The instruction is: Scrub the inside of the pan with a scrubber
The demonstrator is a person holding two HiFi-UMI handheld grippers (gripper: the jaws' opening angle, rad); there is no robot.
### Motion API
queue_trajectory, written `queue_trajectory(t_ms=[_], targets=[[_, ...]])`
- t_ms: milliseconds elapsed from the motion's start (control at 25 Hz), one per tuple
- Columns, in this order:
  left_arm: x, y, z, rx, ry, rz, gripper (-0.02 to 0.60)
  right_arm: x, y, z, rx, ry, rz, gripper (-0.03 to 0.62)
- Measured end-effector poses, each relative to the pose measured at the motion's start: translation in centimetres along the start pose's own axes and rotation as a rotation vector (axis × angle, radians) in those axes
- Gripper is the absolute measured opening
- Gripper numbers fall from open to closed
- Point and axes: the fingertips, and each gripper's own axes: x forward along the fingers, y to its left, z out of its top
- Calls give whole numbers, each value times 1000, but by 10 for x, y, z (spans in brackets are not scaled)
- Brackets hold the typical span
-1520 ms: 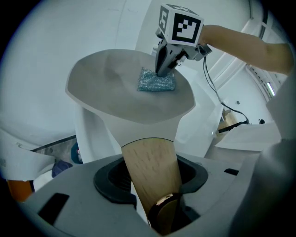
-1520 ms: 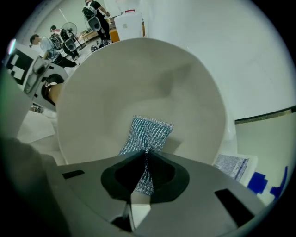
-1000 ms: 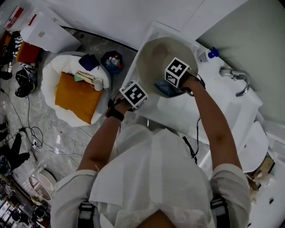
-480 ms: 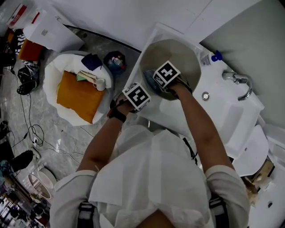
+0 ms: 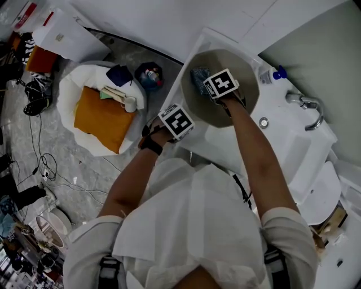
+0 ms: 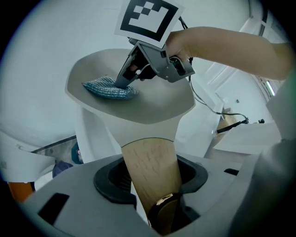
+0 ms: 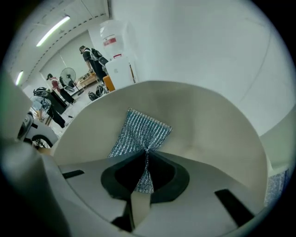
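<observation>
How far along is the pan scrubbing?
Done: the left gripper grips the wooden handle of the pan, and the right gripper is shut on the blue scrubber. In hand: the scrubber lies against the pan's inside wall. Left: hard to judge; the inside looks evenly grey, with no dirt or suds visible.

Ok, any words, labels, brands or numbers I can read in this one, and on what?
No text is legible anywhere.
Left white marker cube and right white marker cube: black square patterns, no letters.
Red label on the tall white dispenser: too blurred to read.
Red-and-white package at the head view's top left: too small to read.
</observation>
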Motion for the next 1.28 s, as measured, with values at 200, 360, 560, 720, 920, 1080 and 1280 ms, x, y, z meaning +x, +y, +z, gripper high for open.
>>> queue_trajectory(t_ms=[200,360,560,720,920,1080,1280], targets=[[-1,0,0,-2,1,0,225,-9,-39,-12,32,32,-78,28],[-4,0,-8,-19,38,6,225,-21,-63,-39,42,125,-125,28],[-1,0,1,0,-8,-1,222,-31,-60,-77,50,239,-94,28],[-2,1,-3,-3,16,-1,222,-31,-28,-92,16,302,-5,26],[-3,1,-2,-1,17,-3,222,-25,15,-90,-50,298,81,26],[-2,2,0,5,7,0,222,-16,34,-74,-80,243,94,28],[-1,2,1,4,-5,1,222,-6,35,-49,-57,144,80,28]])
